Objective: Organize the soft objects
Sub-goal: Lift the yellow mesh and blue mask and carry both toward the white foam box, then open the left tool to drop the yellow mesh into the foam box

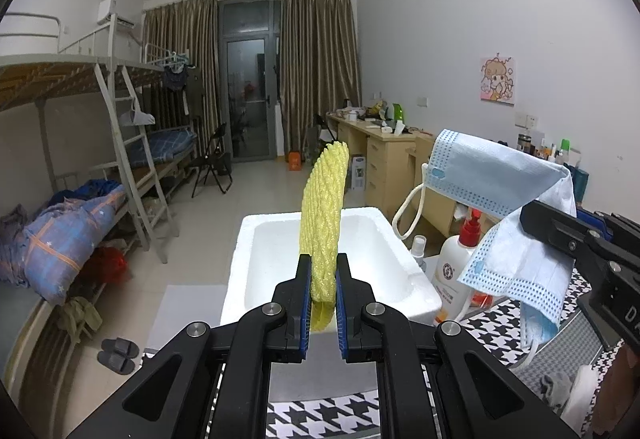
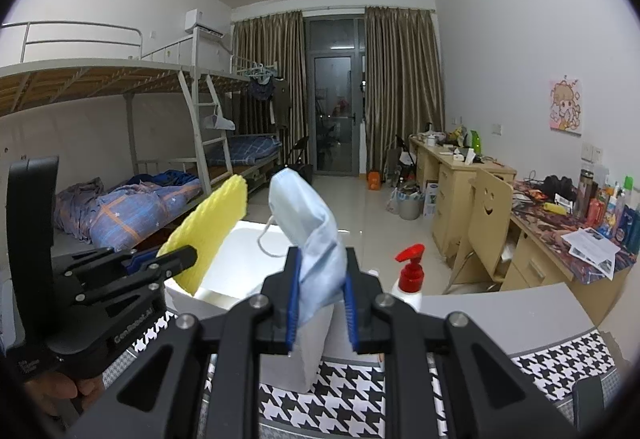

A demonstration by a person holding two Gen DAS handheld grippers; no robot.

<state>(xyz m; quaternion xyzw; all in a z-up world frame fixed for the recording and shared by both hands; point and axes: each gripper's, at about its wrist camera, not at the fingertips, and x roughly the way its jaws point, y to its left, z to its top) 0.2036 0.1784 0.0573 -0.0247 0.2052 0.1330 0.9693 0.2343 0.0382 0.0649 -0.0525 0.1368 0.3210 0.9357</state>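
My left gripper [image 1: 323,271] is shut on a yellow foam net sleeve [image 1: 325,207] that stands upright above the white foam box [image 1: 276,223]. From the right wrist view the same sleeve [image 2: 212,235] and left gripper [image 2: 176,259] show at the left, over the box's near corner. My right gripper [image 2: 320,279] is shut on a crumpled blue face mask [image 2: 308,219], held up in front of the foam box [image 2: 248,239]. In the left wrist view the mask [image 1: 504,207] hangs from the right gripper [image 1: 560,235] at the right, its ear loop dangling.
A white pump bottle with a red top [image 1: 460,263] [image 2: 408,275] and a small spray bottle [image 1: 418,247] stand right of the box. A black-and-white houndstooth cloth [image 2: 352,395] covers the table. Desks [image 2: 460,175] line the right wall, bunk beds [image 2: 132,199] the left.
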